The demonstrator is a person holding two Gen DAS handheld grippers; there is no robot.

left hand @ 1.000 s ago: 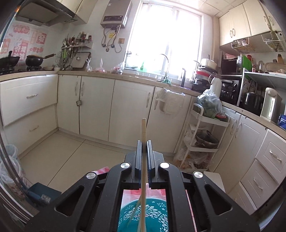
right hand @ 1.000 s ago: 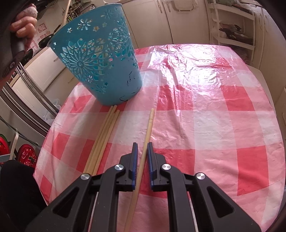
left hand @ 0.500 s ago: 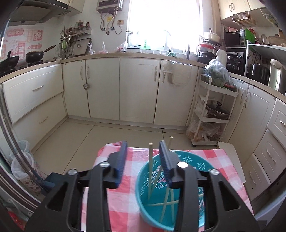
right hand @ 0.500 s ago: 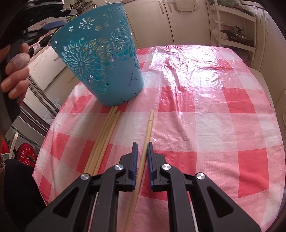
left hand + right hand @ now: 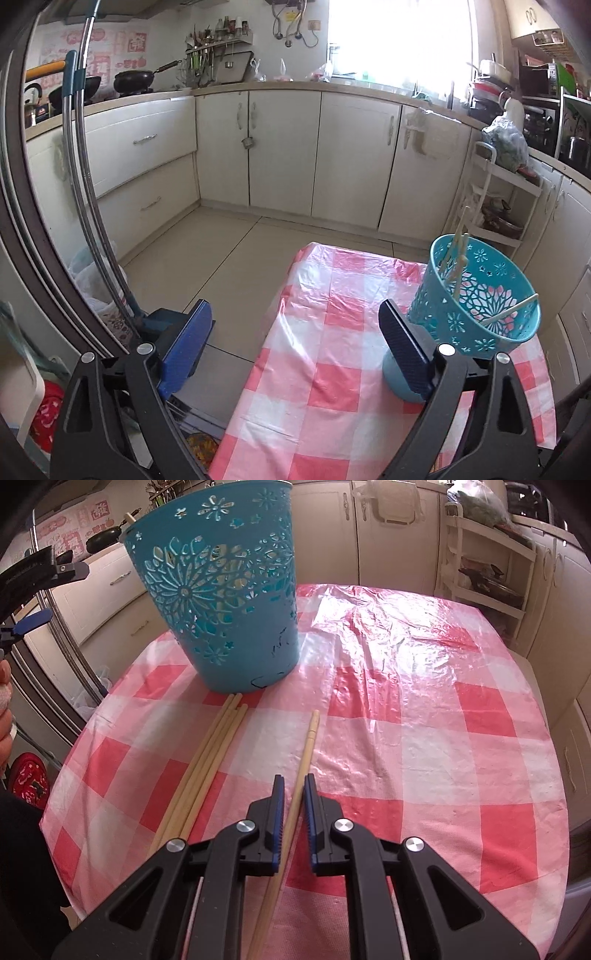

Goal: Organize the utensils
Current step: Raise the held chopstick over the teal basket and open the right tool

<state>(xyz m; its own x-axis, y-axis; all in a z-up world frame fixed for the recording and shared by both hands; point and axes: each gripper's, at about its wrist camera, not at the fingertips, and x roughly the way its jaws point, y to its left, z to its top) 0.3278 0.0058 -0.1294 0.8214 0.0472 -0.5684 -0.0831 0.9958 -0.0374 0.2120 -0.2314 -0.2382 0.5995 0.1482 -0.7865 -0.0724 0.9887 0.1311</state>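
- Far left of the right wrist view: part of a person's hand (image 5: 4, 716) shows at the edge, with the left gripper (image 5: 40, 594) seen from the side above it, well apart from the table.
- The left gripper (image 5: 295, 345), in its own view, is released: its jaws have just been opening and now stand wide, with nothing between them. Through the gap lie the floor and the near edge of the tablecloth (image 5: 325, 354).
- On the red-and-white checked tablecloth (image 5: 424, 738), three loose chopsticks (image 5: 210, 753) lie side by side, their far tips just short of the basket's foot.
- The teal cut-out basket (image 5: 221, 590) stands upright on the cloth's left half; from the left wrist view the basket (image 5: 480, 295) shows chopsticks in the basket (image 5: 458, 258) leaning on its rim, one more lying across its inside.
- Just right of the loose three, a single chopstick (image 5: 304, 753) lies apart from them, pointing toward the basket.
- The right gripper (image 5: 293, 790) is clenched narrow around that single chopstick, which runs between its blue pads (image 5: 279, 812) and out below; the stick still looks to rest on the cloth.
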